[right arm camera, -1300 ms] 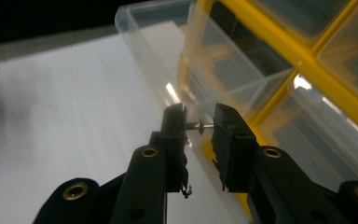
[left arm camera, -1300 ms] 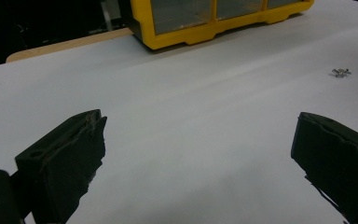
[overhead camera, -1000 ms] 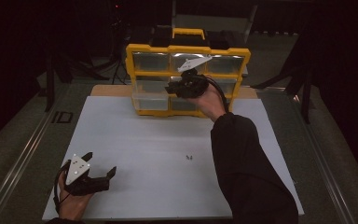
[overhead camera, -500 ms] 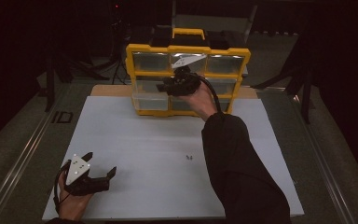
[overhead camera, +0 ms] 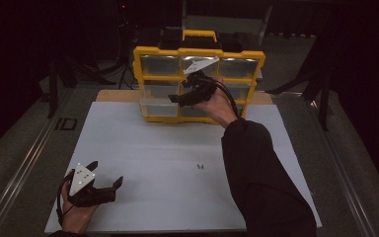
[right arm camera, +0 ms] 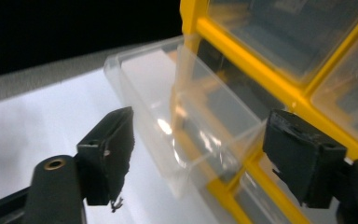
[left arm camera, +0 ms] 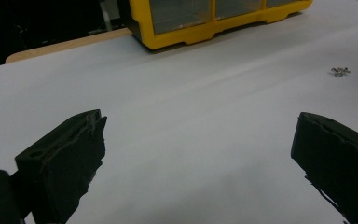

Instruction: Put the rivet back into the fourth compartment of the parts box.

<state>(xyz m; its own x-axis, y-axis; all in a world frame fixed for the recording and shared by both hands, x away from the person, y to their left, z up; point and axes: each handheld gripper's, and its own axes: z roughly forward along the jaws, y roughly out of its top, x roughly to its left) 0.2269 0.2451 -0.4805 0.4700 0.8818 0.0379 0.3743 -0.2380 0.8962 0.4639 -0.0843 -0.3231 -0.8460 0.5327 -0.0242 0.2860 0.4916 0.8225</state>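
Between the right gripper's [right arm camera: 198, 154] fingers, which had just been opening and stood wide, a clear drawer [right arm camera: 177, 126] jutted from the yellow organizer [overhead camera: 197, 84], unpressed. No readable writing showed. Ahead of the left gripper's [left arm camera: 196, 149] wide fingers lay open white counter [overhead camera: 168, 163].

Right tongs let go of the drawer

The right tongs [overhead camera: 177, 98] had just been opening, their jaws now apart on either side of the clear drawer [overhead camera: 159, 106], which stood pulled partway out of the yellow organizer [overhead camera: 197, 52] at upper centre of the high view; a second earlier they were shut there.
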